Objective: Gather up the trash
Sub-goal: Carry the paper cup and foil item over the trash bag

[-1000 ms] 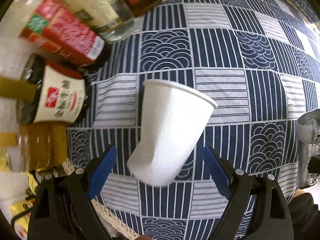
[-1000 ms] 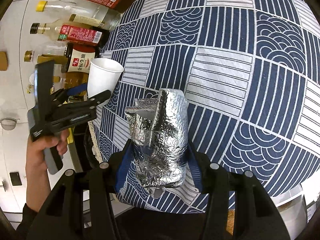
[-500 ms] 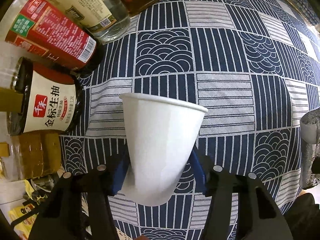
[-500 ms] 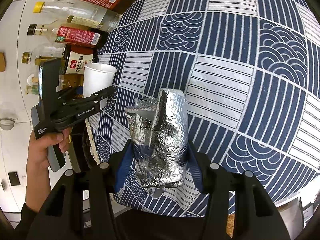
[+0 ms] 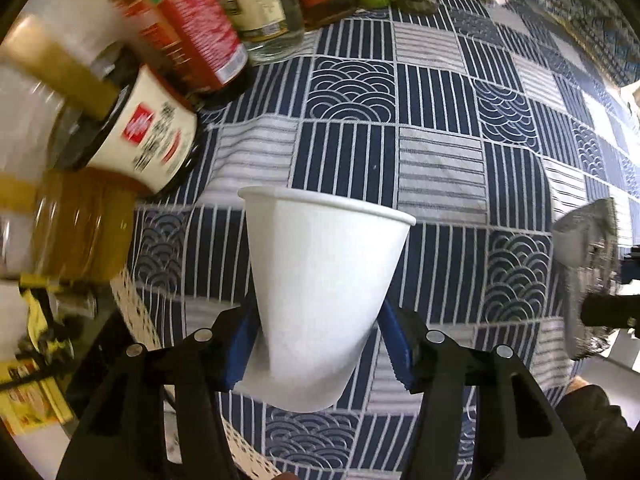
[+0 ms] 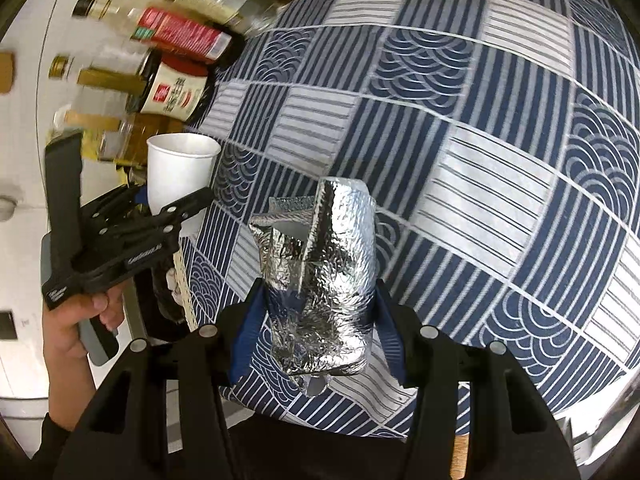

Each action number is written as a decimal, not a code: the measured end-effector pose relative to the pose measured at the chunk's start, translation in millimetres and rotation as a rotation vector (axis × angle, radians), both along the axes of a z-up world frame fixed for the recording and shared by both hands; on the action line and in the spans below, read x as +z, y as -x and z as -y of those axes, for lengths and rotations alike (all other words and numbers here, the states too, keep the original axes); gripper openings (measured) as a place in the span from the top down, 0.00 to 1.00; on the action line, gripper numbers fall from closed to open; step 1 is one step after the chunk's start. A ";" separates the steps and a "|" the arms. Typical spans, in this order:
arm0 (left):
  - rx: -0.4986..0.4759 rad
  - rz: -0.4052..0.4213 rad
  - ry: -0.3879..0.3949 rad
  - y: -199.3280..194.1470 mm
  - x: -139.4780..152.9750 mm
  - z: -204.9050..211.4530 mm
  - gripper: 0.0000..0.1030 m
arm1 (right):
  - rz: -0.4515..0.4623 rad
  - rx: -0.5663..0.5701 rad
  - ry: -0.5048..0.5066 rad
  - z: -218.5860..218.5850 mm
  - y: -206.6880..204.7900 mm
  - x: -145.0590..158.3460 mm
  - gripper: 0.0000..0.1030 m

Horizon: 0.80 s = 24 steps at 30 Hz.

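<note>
Pinching a white paper cup point(image 5: 324, 300) near its base in the left gripper point(image 5: 320, 354), rim pointing away, above the tablecloth point(image 5: 440, 168). Clamping crumpled foil point(image 6: 324, 276) in the right gripper point(image 6: 320, 332), just beside. No bin visible yet.

right hand-held gripper point(image 6: 318, 344): clamps foil packet point(image 6: 324, 276) | left hand-held gripper point(image 6: 160, 208): grips paper cup point(image 6: 180, 168) | below: patterned tablecloth point(image 6: 460, 120)
</note>
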<state>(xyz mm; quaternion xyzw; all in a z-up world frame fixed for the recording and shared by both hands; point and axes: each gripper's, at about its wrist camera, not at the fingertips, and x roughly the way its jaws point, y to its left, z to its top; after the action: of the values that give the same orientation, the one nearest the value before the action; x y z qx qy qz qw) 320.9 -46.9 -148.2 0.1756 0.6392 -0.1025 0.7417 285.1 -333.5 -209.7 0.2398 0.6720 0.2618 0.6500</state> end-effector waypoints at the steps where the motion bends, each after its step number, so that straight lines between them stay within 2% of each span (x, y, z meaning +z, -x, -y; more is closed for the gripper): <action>1: 0.017 0.004 0.012 6.7 3.1 -5.2 0.47 | 0.005 0.011 0.004 -4.3 -0.5 1.7 0.49; 8: 0.114 0.025 0.054 39.4 21.5 -25.8 0.47 | 0.035 0.115 0.035 -42.9 5.5 11.6 0.49; 12: 0.184 0.036 0.079 55.7 20.2 -34.7 0.47 | 0.046 0.188 0.051 -71.4 10.2 15.3 0.49; 24: 0.403 0.080 0.114 122.8 37.8 -129.9 0.47 | 0.075 0.400 0.064 -178.7 27.3 27.2 0.48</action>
<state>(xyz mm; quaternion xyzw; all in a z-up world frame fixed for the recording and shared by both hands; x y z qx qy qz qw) 198.1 83.0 -110.3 0.0059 0.6246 0.0190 0.7807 257.9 -154.8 -182.6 0.0707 0.6894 0.3730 0.6169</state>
